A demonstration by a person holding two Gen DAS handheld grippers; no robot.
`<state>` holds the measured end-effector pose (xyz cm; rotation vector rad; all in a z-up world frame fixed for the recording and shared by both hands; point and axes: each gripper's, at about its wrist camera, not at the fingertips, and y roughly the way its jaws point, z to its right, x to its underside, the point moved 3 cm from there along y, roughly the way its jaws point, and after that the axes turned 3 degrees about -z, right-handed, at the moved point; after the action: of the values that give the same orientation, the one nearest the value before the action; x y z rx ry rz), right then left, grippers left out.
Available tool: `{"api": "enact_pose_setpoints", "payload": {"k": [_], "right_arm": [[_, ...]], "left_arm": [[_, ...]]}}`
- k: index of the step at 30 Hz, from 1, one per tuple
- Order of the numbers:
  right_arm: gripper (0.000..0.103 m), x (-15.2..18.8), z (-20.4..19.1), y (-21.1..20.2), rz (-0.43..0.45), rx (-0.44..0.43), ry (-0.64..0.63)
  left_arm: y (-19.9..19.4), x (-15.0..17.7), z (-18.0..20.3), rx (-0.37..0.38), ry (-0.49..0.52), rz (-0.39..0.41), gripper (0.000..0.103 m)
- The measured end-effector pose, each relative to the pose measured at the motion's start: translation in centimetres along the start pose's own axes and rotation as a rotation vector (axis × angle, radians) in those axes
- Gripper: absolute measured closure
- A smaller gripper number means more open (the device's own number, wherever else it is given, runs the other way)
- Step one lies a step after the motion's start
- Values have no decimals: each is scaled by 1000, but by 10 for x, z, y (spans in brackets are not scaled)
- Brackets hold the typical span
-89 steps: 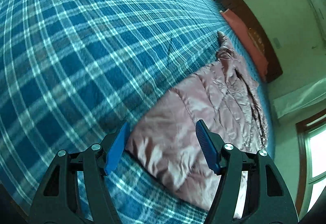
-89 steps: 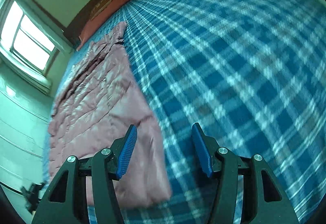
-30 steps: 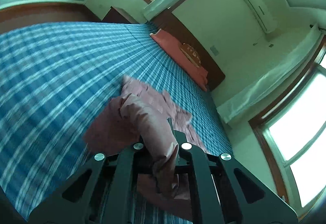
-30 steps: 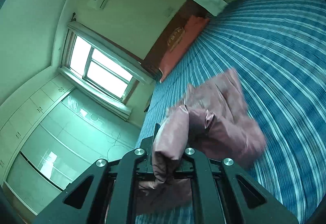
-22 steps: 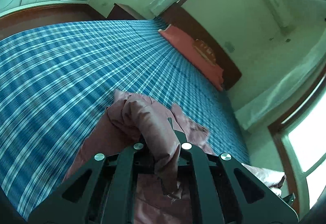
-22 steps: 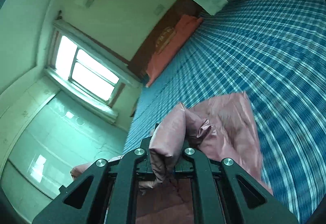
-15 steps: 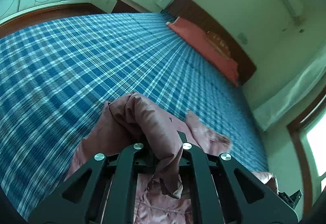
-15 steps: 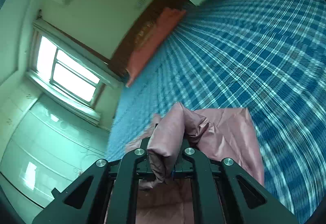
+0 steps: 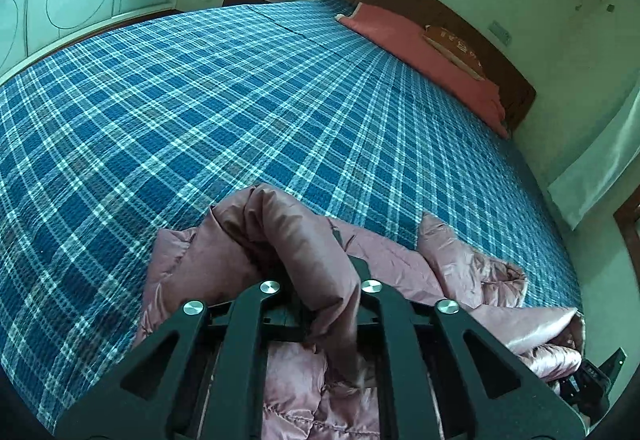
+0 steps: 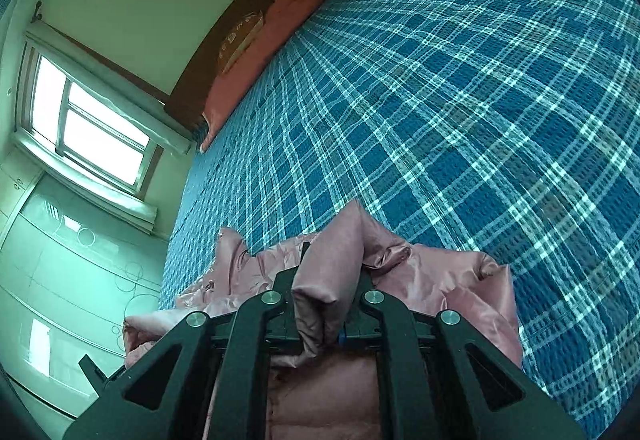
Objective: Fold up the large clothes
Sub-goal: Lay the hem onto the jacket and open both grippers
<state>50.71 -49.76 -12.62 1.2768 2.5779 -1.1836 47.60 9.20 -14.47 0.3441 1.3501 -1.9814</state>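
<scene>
Both tool pads buried in jacket (image 9: 304, 240) folds; jacket's near part cut off.

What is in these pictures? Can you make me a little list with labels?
place: bedroom
bed: blue plaid cover
coat: pink, puffy, bunched up on the bed
left claw: shut on coat
right claw: shut on coat
pillow: red, at the headboard
window: bright, on the wall beside the bed
</scene>
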Motion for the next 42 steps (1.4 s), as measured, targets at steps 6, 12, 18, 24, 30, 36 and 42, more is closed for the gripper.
{"api": "enact_pose_setpoints", "payload": {"k": [6,12,18,24,30,36,42], "right_arm": [[87,-5,-13,-20,15,7,-53],[44,-9,-28,-38,62,4,-65],[44,4,-42,-40,80,109,-153],[44,-2,-24,-31,90,246,-149],[44,-9,-16,-5,43,215,-128],[44,-7,-51,0,89,229,-219],[44,14,-95,33,-9,180,-387]], "left_arm": [[-35,-15,10,73,28,50,38],[-57,-21,2,59,24,94,36],[-52,1,-3,58,39,40,37],[-35,17,-9,-50,95,26,37],[-19,31,-49,-151,14,-26,36],[-32,21,-50,-149,-23,2,36],[-32,3,-7,-55,51,48,36]]}}
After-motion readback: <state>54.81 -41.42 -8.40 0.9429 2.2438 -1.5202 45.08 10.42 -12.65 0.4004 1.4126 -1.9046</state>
